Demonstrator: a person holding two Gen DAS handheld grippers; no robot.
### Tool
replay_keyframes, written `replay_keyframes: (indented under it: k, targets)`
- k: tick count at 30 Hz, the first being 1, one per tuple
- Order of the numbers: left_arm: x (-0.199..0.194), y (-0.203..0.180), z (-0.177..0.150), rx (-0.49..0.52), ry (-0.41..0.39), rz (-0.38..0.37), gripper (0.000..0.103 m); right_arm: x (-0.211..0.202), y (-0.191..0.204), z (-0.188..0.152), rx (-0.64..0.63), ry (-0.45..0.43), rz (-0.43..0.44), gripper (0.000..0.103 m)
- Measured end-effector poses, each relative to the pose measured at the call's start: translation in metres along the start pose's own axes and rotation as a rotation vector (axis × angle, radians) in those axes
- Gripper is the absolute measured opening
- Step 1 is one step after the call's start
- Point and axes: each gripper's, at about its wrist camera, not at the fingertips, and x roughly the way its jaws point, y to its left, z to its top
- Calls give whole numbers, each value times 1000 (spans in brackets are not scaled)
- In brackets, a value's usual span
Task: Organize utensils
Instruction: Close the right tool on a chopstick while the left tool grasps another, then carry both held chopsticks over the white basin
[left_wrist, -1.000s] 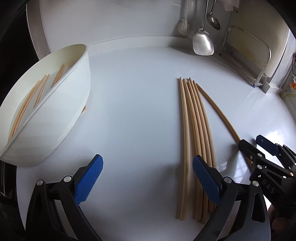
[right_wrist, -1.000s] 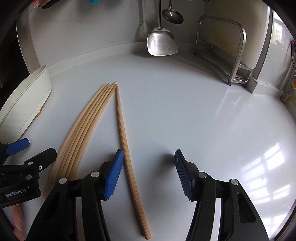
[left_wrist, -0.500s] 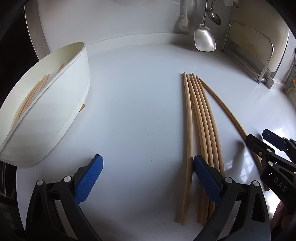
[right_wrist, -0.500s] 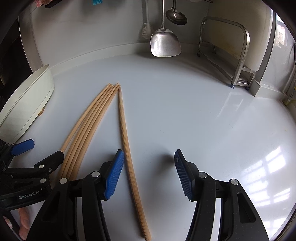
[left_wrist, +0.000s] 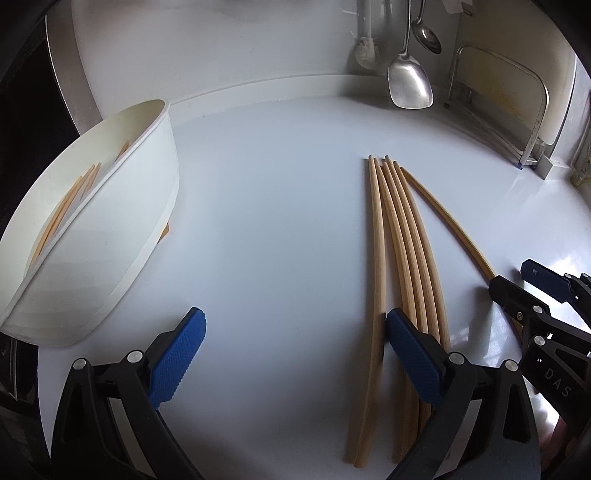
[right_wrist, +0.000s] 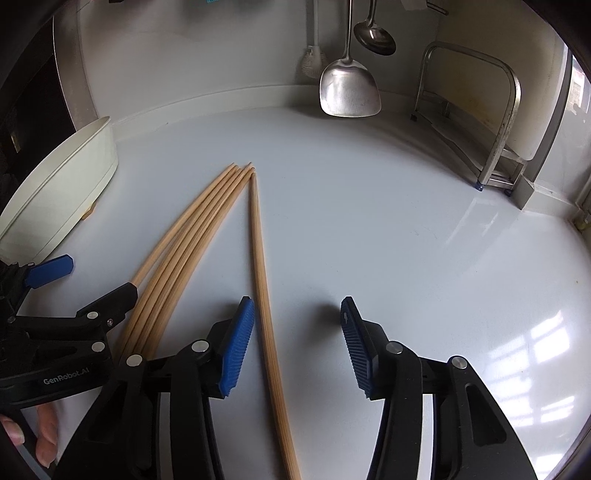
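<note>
Several long wooden chopsticks (left_wrist: 402, 236) lie side by side on the white counter, with one more chopstick (left_wrist: 450, 221) lying apart to their right. My left gripper (left_wrist: 291, 350) is open and empty, its right finger touching the leftmost sticks. My right gripper (right_wrist: 295, 339) is open and empty, with the lone chopstick (right_wrist: 264, 280) lying between its fingers near the left one; the bundle (right_wrist: 184, 243) lies to its left. A white oblong holder (left_wrist: 92, 221) at the left has several chopsticks inside.
A metal spatula (right_wrist: 349, 92), a ladle (right_wrist: 373, 35) and a brush hang on the back wall. A metal rack (right_wrist: 491, 122) stands at the back right. The holder also shows in the right wrist view (right_wrist: 59, 188). The counter (right_wrist: 406, 221) stretches right.
Both grippers have drawn back slightly toward the near ends of the chopsticks. The chopsticks have not moved and both grippers stay open.
</note>
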Motion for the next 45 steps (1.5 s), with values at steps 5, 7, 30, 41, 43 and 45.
replay_keyframes:
  k: [5, 7, 30, 41, 43, 45]
  targets:
    - [-1, -1, 2, 1, -27, 18, 84, 1, 3, 2, -20, -9, 5, 38]
    - [0, -3, 5, 7, -26, 18, 80, 2, 4, 5, -26, -9, 9, 35]
    - [-6, -25, 15, 28, 27, -61, 8, -7, -1, 8, -12, 4, 105, 6]
    - [-66, -6, 38, -74, -8, -94, 7, -53, -3, 35, -9, -45, 181, 6]
    - [-77, 0, 43, -97, -16, -92, 7, -61, -2, 43, -20, -54, 195, 6]
    - [-87, 5, 45, -116, -24, -92, 7, -68, -1, 49, -31, -58, 213, 6]
